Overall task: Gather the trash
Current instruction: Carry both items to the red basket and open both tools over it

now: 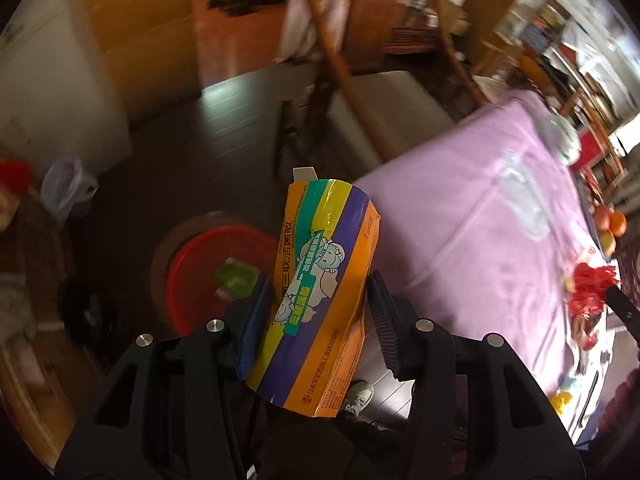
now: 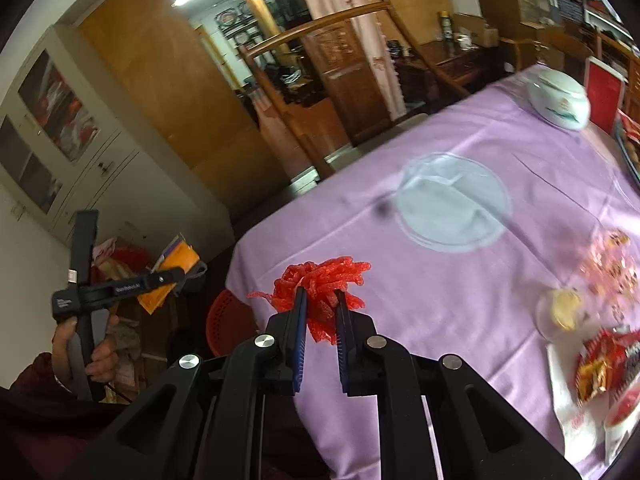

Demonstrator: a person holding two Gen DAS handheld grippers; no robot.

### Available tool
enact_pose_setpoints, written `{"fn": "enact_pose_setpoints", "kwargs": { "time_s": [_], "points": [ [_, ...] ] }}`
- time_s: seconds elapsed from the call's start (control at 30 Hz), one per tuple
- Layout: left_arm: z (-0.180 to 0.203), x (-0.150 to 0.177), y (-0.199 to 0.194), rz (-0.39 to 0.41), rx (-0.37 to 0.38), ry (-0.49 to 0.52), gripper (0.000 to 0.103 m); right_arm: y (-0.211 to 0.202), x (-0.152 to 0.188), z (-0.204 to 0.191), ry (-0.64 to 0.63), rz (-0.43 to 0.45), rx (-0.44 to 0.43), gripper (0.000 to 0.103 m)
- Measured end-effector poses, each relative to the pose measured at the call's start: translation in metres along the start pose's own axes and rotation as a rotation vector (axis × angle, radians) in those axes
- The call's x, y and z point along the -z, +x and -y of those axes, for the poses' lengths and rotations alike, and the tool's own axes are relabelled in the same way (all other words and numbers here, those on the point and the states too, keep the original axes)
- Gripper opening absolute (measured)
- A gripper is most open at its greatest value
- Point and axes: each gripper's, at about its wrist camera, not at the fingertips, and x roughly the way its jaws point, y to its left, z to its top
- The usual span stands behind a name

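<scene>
- Glossy printed cardboard forms the flattened carton (image 1: 320, 292): orange, purple, yellow and green bands with a cartoon figure, creased along its length, one small white tab at the far end.
- The left gripper (image 1: 318, 292) is clenched on this carton; both ribbed pads press its sides. The carton hangs above dark floor, just beside the table edge.
- Below and to the left of the carton stands a red plastic bin (image 1: 200, 280), round, with a green scrap inside. Motion blur softens its outline.
- The right gripper (image 2: 322, 312) is clenched on a bunch of red foam netting (image 2: 320, 284), a soft, open-mesh wad that bulges above the nearly closed pads. It is held over the near corner of the table.
- The table carries a lilac cloth (image 2: 440, 300), smooth with faint fold lines.
- Right wrist view only: a pale round plate (image 2: 452, 204), a white lidded bowl (image 2: 558, 104), red snack wrappers (image 2: 604, 364), and a hand (image 2: 96, 352) gripping the handle of the left gripper.
- Left wrist view only: the bin's interior, a shoe (image 1: 358, 396) on the floor, and a thin plastic bag (image 1: 66, 188).
- Both views show a curved wooden chair (image 2: 320, 60) beyond the table.
</scene>
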Motion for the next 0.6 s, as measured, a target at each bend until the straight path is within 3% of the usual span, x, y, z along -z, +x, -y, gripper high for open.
{"fn": "enact_pose_setpoints", "kwargs": {
  "time_s": [0.13, 0.4, 0.6],
  "points": [
    [-0.03, 0.002, 0.008, -0.021, -0.018, -0.065, 0.051, 0.0, -0.003, -0.007, -0.019, -0.01, 0.018, 0.014],
    [-0.063, -0.008, 0.017, -0.043, -0.059, -0.148, 0.07, 0.012, -0.011, -0.027, -0.04, -0.03, 0.034, 0.014],
    [-0.076, -0.01, 0.013, -0.033, -0.055, -0.17, 0.071, 0.033, -0.021, -0.051, -0.083, -0.069, -0.002, 0.014]
  ]
}}
